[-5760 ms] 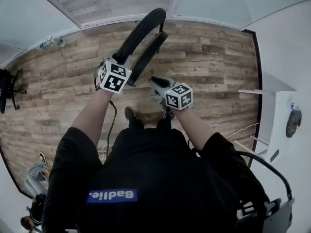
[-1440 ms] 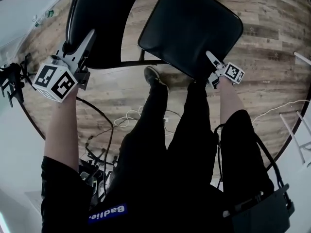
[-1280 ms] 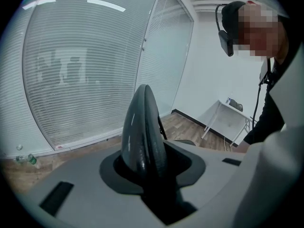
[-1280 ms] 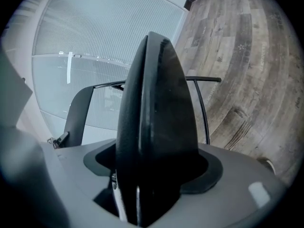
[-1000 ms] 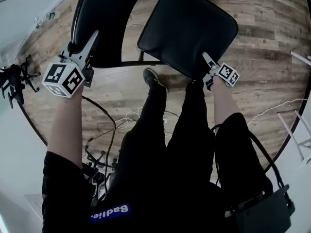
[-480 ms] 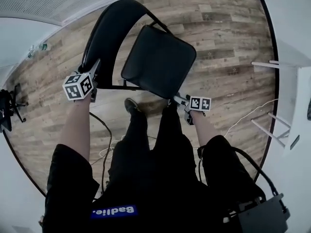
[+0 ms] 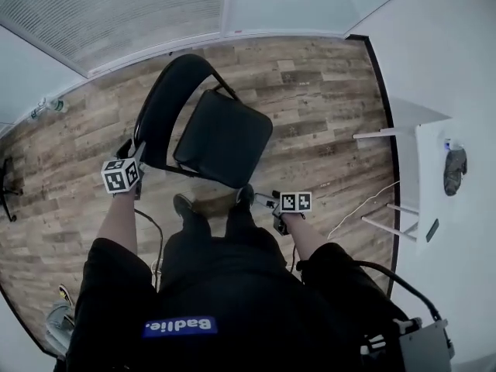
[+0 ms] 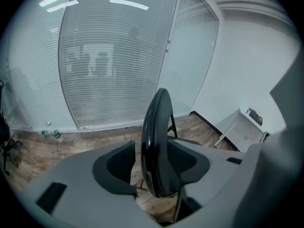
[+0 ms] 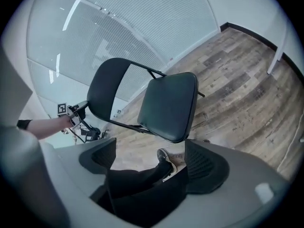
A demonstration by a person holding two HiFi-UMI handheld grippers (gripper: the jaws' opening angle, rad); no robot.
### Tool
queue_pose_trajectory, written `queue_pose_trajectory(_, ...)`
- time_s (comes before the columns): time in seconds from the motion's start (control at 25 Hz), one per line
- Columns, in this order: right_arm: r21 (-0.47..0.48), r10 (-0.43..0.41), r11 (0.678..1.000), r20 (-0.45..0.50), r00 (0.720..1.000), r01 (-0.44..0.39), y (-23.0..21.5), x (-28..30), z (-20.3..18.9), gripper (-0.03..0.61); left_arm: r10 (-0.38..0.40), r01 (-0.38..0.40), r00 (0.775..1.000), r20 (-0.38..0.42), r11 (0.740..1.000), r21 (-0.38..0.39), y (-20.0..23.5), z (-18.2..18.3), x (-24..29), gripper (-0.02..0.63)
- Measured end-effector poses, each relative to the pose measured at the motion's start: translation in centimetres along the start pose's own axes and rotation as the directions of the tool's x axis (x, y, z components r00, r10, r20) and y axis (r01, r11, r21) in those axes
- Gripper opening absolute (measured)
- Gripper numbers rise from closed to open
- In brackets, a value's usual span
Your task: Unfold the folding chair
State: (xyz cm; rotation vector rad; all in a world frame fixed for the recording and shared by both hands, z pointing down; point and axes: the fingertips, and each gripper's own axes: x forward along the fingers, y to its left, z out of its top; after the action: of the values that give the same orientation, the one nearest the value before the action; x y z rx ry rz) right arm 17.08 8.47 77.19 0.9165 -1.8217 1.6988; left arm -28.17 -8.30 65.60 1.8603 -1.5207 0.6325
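Unfolded chair on the wood floor.
The chair stands just ahead of the person's shoes, with its seat level and its backrest upright on the side nearer the left tool. That tool's jaws have just been opening; they stand wide, with the backrest's edge between them, unclamped. The right tool hangs near the seat's front corner without touching it, jaws apart and gripping nothing.

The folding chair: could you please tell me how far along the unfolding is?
Done: the folding chair stands open on the floor, seat down. In hand: the left tool has just been opening its jaws, which straddle the backrest without gripping; the right tool is open, clear of the seat. Left: withdraw the left tool.
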Motion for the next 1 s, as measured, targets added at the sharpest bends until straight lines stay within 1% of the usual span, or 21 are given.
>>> queue_pose_trajectory(0.08, -0.046, 0.033, 0.998, -0.007, 0.999, -0.034, 2.6, -0.5, 0.0, 0.437, -0.018, 0.018, 1.000, 0.022, 1.000, 0.008, -0.8, -0.8, -2.5, 0.195)
queue_pose_trajectory(0.16, -0.087, 0.088, 0.992, 0.006, 0.996, -0.087, 6.0, -0.8, 0.5, 0.437, -0.031, 0.031, 0.999, 0.040, 0.999, 0.011, -1.6, -1.7, -4.8, 0.195)
queue_pose_trajectory(0.24, -0.152, 0.155, 0.977, 0.014, 0.988, -0.151, 10.3, -1.0, 1.1, 0.436, -0.049, 0.050, 0.997, 0.063, 0.999, -0.010, -2.7, -2.5, -7.0, 0.195)
queue_pose_trajectory(0.32, -0.246, 0.217, 0.946, 0.004, 0.976, -0.209, 14.8, -1.3, 1.6, 0.428, -0.095, 0.097, 0.991, 0.095, 0.995, -0.020, -4.8, -2.6, -9.0, 0.195)
queue_pose_trajectory(0.4, -0.343, 0.269, 0.904, -0.007, 0.963, -0.255, 19.2, -1.9, 2.2, 0.383, -0.175, 0.175, 0.976, 0.129, 0.984, 0.007, -8.1, -1.9, -10.8, 0.195)
queue_pose_trajectory(0.44, -0.389, 0.293, 0.880, -0.006, 0.956, -0.273, 21.2, -2.3, 2.7, 0.346, -0.218, 0.216, 0.965, 0.148, 0.976, 0.025, -9.9, -1.2, -11.7, 0.194)
queue_pose_trajectory(0.52, -0.465, 0.346, 0.833, 0.013, 0.938, -0.300, 25.0, -3.7, 4.0, 0.287, -0.302, 0.297, 0.934, 0.191, 0.953, 0.057, -13.9, 0.8, -13.5, 0.193)
queue_pose_trajectory(0.6, -0.520, 0.398, 0.791, 0.035, 0.917, -0.323, 28.4, -5.2, 5.2, 0.244, -0.383, 0.371, 0.896, 0.227, 0.924, 0.094, -17.7, 3.0, -15.3, 0.193)
queue_pose_trajectory(0.72, -0.580, 0.465, 0.732, 0.041, 0.884, -0.358, 32.1, -7.2, 5.9, 0.177, -0.484, 0.457, 0.838, 0.253, 0.875, 0.159, -22.5, 5.3, -17.5, 0.192)
queue_pose_trajectory(0.8, -0.615, 0.501, 0.698, 0.053, 0.864, -0.368, 33.9, -8.5, 6.2, 0.103, -0.534, 0.497, 0.802, 0.267, 0.845, 0.197, -24.9, 6.8, -18.8, 0.179)
queue_pose_trajectory(0.88, -0.643, 0.535, 0.672, 0.077, 0.842, -0.368, 35.3, -10.0, 6.8, 0.048, -0.571, 0.518, 0.773, 0.276, 0.820, 0.243, -26.7, 8.2, -20.1, 0.150)
queue_pose_trajectory(0.96, -0.660, 0.570, 0.653, 0.106, 0.815, -0.371, 36.6, -11.7, 7.8, 0.003, -0.597, 0.523, 0.752, 0.280, 0.799, 0.298, -28.1, 9.5, -21.4, 0.098)
queue_pose_trajectory(1.0, -0.666, 0.585, 0.647, 0.123, 0.802, -0.370, 37.2, -12.4, 8.5, 0.003, -0.608, 0.524, 0.742, 0.284, 0.789, 0.320, -28.5, 10.1, -22.0, 0.065)
